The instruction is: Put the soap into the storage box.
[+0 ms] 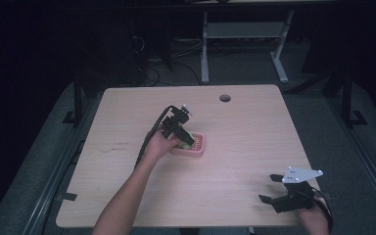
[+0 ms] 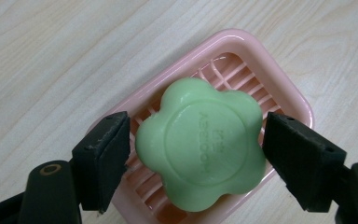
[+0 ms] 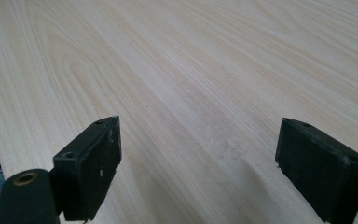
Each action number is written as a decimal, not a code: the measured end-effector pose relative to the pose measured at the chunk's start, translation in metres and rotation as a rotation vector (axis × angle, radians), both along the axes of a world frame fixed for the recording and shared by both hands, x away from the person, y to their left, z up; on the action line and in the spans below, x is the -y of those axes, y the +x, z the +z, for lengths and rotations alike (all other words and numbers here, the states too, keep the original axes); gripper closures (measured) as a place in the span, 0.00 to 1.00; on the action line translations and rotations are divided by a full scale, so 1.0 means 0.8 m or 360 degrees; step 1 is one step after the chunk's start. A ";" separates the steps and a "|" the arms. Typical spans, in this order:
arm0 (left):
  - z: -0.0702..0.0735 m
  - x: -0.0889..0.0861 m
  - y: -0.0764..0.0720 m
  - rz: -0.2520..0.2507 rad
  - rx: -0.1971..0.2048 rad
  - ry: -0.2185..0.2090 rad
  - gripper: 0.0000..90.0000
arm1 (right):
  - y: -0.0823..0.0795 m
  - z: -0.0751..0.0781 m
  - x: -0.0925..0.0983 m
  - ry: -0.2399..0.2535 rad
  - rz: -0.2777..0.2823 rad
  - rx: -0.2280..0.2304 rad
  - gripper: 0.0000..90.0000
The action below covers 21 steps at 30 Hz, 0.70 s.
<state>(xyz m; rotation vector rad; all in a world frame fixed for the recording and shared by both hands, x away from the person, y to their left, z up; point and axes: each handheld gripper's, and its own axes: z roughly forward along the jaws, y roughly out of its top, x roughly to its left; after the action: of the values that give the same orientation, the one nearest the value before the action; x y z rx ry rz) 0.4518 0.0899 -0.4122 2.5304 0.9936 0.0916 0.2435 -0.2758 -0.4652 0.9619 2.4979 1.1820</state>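
I see my left claw [image 2: 196, 144] spread around the green soap [image 2: 200, 144] (flower-shaped), which lies in the pink dish [image 2: 279, 79] near the middle of the surface [image 1: 245, 122]. My right claw [image 3: 196, 168] is spread over bare wood.

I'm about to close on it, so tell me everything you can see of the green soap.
The soap is a pale green, flower-shaped bar with five rounded lobes, smooth and slightly glossy. A raised round centre carries embossed lettering too faint to read. It looks whole, and lies flat, face up, on the slatted floor of the pink dish, covering most of it. The left gripper hangs over it, its black jaws open on either side: the one at the picture's right looks to be at a lobe, the other just short. In the high view it is a green patch.
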 end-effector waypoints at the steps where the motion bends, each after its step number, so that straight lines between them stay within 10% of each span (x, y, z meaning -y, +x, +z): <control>1: 0.001 0.000 0.000 -0.0006 -0.0001 0.0005 0.25 | 0.000 0.000 0.000 -0.0001 0.0000 -0.0003 0.15; 21: 0.013 -0.010 -0.009 -0.0019 0.0031 0.0010 0.24 | 0.000 0.000 0.000 -0.0001 -0.0011 -0.0002 0.15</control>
<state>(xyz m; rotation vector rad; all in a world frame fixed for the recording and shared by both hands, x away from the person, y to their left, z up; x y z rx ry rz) 0.4450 0.0983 -0.4015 2.5362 0.9723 0.1155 0.2437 -0.2757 -0.4654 0.9708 2.4940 1.1792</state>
